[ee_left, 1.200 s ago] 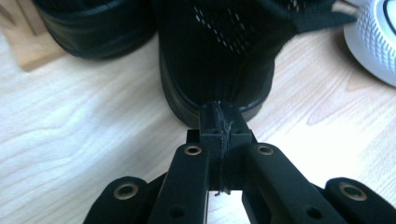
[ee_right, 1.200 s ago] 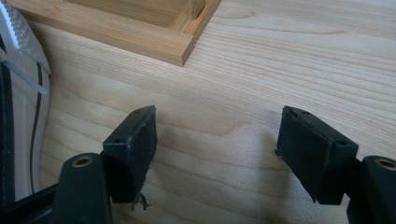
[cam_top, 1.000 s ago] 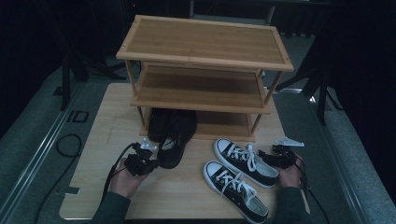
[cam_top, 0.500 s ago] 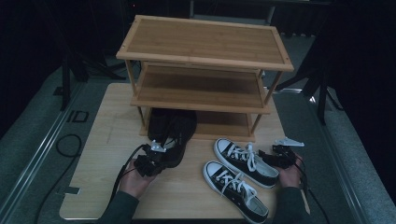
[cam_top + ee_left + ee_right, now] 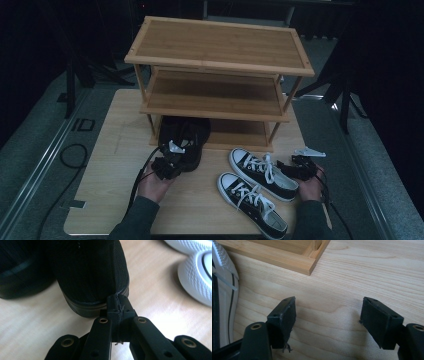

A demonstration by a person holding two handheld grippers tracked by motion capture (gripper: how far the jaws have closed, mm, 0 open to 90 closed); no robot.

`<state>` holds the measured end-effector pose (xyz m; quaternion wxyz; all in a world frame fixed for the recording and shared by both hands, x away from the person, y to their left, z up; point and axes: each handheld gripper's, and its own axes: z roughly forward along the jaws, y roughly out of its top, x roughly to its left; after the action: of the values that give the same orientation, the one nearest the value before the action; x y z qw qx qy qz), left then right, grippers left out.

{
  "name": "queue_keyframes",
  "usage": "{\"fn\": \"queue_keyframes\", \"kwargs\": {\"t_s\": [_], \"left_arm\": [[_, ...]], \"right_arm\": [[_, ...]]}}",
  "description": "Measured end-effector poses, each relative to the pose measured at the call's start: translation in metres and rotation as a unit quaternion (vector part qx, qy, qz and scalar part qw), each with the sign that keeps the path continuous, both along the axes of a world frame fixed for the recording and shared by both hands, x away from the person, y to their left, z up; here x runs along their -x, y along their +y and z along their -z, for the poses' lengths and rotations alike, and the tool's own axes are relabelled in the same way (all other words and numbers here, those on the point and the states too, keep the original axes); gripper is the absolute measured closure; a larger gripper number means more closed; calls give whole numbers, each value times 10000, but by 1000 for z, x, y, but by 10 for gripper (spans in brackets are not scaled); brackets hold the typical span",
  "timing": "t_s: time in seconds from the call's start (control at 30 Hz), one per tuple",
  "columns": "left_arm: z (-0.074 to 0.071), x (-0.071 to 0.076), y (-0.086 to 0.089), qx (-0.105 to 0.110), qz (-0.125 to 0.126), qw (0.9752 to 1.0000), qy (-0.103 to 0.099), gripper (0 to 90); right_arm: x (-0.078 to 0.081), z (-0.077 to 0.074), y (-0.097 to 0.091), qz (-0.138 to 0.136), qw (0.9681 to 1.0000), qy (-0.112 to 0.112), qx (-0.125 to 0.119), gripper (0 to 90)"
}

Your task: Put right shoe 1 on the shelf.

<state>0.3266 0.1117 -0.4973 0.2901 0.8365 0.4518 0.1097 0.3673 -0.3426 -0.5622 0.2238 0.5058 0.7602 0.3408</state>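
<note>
A pair of black shoes lies at the foot of the bamboo rack, toes under its lowest shelf. My left gripper is shut, and its tips rest against the heel edge of the nearer black shoe, with nothing visible between the jaws. Two black-and-white sneakers lie side by side at the front right. Beside their heels, my right gripper hovers open over bare wood, holding nothing.
The table has free wood at the front left. The rack's bottom frame corner lies just ahead of the right jaws, with a sneaker's side to their left. White sneaker toe caps lie right of the black shoe.
The left hand has moved forward and to the right, from the open table up to the black shoe's heel. The right hand and the sneakers have stayed put.
</note>
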Motion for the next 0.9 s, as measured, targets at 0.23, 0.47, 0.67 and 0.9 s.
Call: {"fn": "queue_keyframes", "kwargs": {"t_s": [0.23,0.47,0.67,0.9], "left_arm": [[-1,-13,-4,61,-49,10000,-22,895],[-2,-24,-11,5,-112,9999,-46,895],[-1,-35,-16,-10,-204,9998,-69,894],[-1,-49,-22,-106,-271,9995,-96,894]], "right_arm": [[0,0,0,1,10000,3,-6,284],[0,0,0,2,10000,2,-3,284],[0,0,0,7,10000,7,-13,284],[0,0,0,5,10000,10,-11,284]]}}
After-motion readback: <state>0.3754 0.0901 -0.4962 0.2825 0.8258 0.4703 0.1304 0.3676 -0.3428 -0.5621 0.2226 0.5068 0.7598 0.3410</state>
